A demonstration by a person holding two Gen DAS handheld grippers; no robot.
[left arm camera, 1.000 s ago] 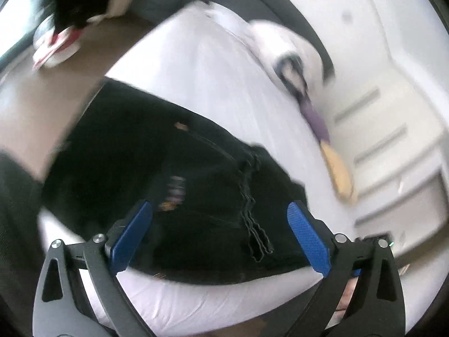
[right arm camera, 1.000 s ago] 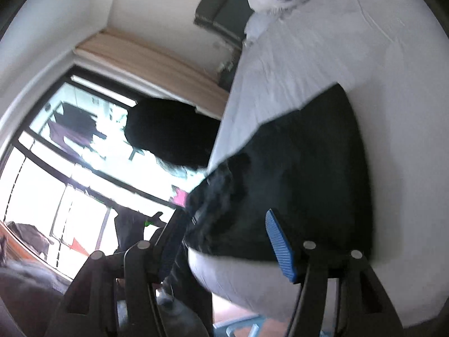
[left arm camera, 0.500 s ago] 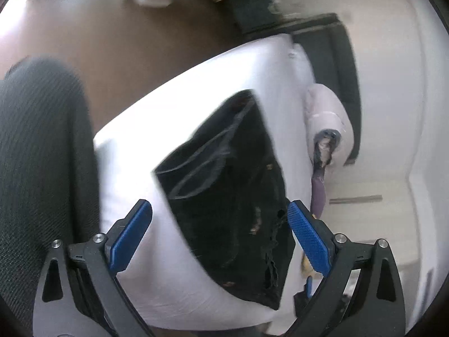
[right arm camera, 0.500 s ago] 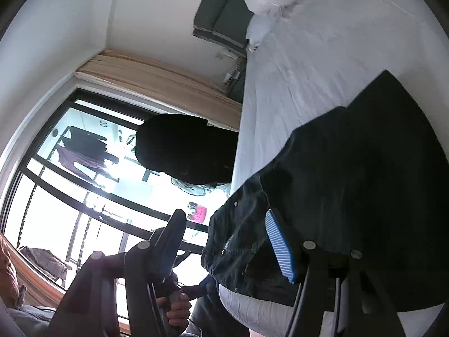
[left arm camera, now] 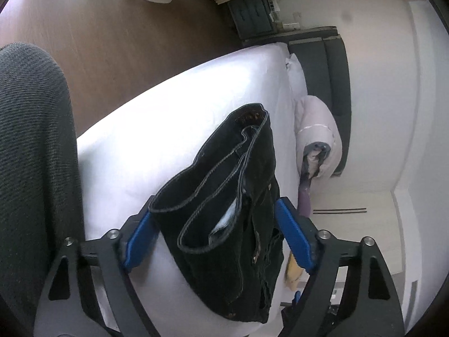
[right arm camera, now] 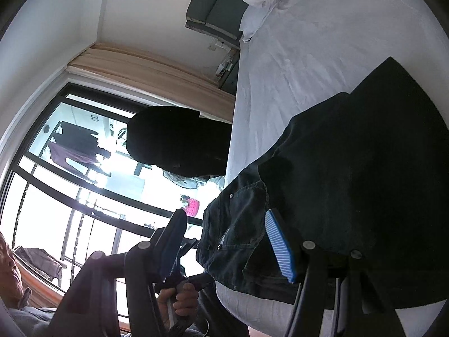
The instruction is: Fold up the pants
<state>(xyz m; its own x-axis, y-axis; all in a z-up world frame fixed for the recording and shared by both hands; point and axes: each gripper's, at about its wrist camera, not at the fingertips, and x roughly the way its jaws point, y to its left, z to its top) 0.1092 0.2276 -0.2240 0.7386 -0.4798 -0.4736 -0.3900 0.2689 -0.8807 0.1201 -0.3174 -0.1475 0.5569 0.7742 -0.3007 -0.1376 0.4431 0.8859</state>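
Observation:
Black denim pants lie folded in a stack near the foot corner of a white bed. The open waistband faces the left wrist camera. My left gripper is open, its blue pads either side of the stack's near end, not closed on it. In the right wrist view the pants fill the right side. My right gripper is open, with one blue pad by the pants' edge and the other in the air off the bed.
A rolled white duvet and a pillow lie at the head of the bed by a dark headboard. Brown floor lies beside the bed. A large window and a dark chair stand past the bed's edge.
The left wrist view has swung and closed in on the pants' near end, now between its pads. The right gripper has moved closer along the pants' edge. Both stayed open.

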